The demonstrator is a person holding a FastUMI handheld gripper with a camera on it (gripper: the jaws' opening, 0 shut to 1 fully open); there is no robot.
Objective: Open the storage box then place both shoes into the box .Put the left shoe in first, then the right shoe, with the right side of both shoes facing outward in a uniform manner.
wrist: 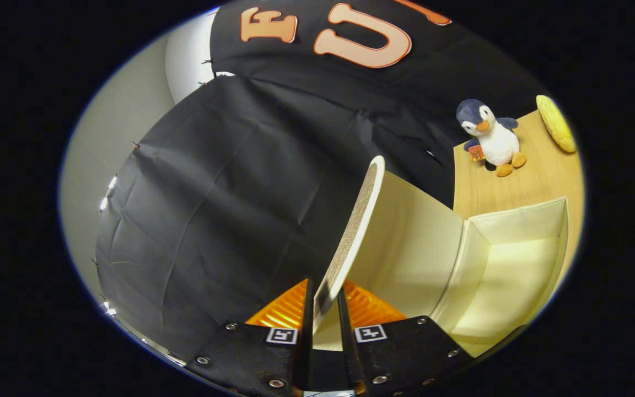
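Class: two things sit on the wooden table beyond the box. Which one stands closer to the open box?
The grey-and-white plush penguin; the yellow oblong object lies farther back. The gripper pinches the box lid.

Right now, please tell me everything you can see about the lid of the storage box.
The lid is a thin, stiff flap, seen edge-on. Its outer face looks like coarse woven fabric in a grey-beige tone, and its inner face is smooth and cream, like the inside of the box. It is lifted, standing nearly upright and joined to the box along one side. The gripper is shut on the lid, with both fingers pressing on its free edge. The box is open, and what shows of its inside holds nothing.
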